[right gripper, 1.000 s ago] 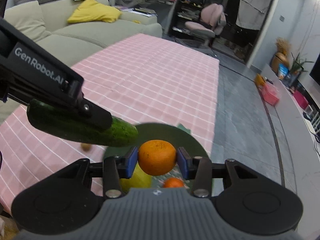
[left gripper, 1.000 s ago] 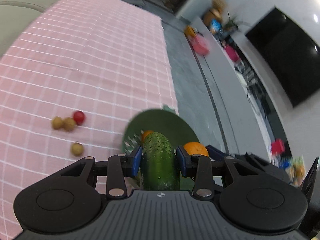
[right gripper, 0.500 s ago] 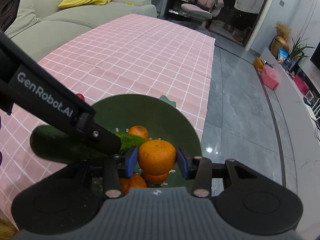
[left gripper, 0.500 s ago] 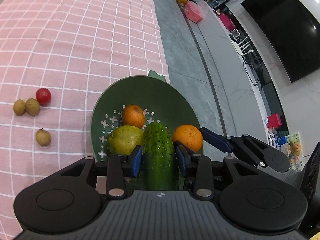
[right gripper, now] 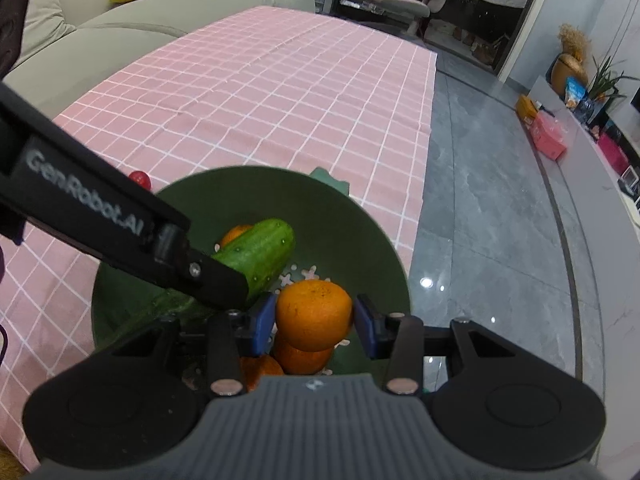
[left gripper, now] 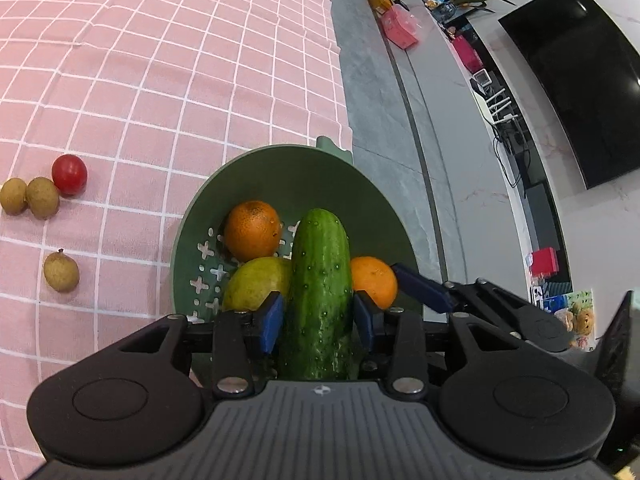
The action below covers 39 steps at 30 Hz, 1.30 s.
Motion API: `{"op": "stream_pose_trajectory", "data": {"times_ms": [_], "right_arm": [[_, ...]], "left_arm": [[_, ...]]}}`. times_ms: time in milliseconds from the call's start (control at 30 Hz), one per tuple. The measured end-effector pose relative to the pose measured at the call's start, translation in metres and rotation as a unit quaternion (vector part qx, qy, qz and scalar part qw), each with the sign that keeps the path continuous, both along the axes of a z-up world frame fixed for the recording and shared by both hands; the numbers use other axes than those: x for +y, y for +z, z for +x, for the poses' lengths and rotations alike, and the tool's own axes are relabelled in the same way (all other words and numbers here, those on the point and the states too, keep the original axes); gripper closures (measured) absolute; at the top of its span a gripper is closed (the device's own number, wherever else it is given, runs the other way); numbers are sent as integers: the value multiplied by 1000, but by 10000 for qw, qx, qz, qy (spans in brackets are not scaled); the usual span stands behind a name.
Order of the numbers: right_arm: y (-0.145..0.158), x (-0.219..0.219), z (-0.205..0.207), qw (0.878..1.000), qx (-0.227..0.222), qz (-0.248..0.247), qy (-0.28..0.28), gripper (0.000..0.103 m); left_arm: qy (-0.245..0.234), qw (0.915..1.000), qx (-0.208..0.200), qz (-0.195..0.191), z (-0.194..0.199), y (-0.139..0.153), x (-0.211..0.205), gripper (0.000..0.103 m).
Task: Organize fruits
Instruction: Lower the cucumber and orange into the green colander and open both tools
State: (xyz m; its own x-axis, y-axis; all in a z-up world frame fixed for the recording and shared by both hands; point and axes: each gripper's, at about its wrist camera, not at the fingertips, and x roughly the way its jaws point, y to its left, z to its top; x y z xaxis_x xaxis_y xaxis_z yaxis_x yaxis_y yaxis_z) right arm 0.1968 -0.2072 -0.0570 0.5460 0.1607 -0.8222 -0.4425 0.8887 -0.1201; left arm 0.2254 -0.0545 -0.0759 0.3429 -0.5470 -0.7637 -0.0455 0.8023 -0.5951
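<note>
A green colander bowl (left gripper: 280,152) sits at the right edge of the pink checked table. In the left wrist view my left gripper (left gripper: 318,316) reaches into it with a cucumber (left gripper: 320,272) between its blue pads. Its jaws are opening, the pads just off the cucumber's sides. An orange (left gripper: 252,230) and a yellow-green fruit (left gripper: 256,280) lie in the bowl. My right gripper (right gripper: 314,318) is shut on another orange (right gripper: 314,316), low inside the bowl (right gripper: 340,232) above two more oranges. The cucumber (right gripper: 256,256) slants beside it.
Left of the bowl on the cloth lie a red cherry tomato (left gripper: 69,174), two touching longans (left gripper: 42,197) and a single longan (left gripper: 61,271). The table edge runs just right of the bowl, with grey floor (right gripper: 480,200) below. A sofa (right gripper: 120,20) stands at far left.
Both grippers have come down from above the bowl into it, carrying the cucumber and the orange. The left pads have parted slightly from the cucumber.
</note>
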Motion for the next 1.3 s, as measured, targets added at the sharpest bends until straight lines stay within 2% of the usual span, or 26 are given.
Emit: {"op": "stream_pose_trajectory", "data": {"times_ms": [33,100,167,300,600,733,1000,1067,1233,1300], "right_arm": [[-2,0,2,10000,56,9,0,63],[-5,-1,5,9997,179,154,-43,63],[-6,-4,9,9990,309,306,-108,62],[-7,-3,9,9988,375,300,-129,62],[-6,-2,8,9984,438,236,-286,61],[-2,1,5,9990,331,86,-270,51],[13,2,-7,9996,70,-3,-268,48],[20,3,-11,9996,-56,-9,-266,43],[39,6,-26,9985,-206,308,-410,41],[42,8,-30,9969,-52,636,-457,41]], "left_arm": [[3,10000,14,-1,0,0,0,57],[58,9999,-2,119,1,0,1,45],[112,9997,-40,217,0,2,3,38],[113,9998,-32,178,-1,4,5,32],[168,9990,-125,390,-11,14,15,29],[234,9988,-209,387,-17,20,27,29],[386,9974,-436,425,-31,35,47,29],[430,9967,-506,457,-35,40,53,29],[557,9952,-584,555,-47,47,66,29],[642,9946,-564,595,-51,48,72,29]]}}
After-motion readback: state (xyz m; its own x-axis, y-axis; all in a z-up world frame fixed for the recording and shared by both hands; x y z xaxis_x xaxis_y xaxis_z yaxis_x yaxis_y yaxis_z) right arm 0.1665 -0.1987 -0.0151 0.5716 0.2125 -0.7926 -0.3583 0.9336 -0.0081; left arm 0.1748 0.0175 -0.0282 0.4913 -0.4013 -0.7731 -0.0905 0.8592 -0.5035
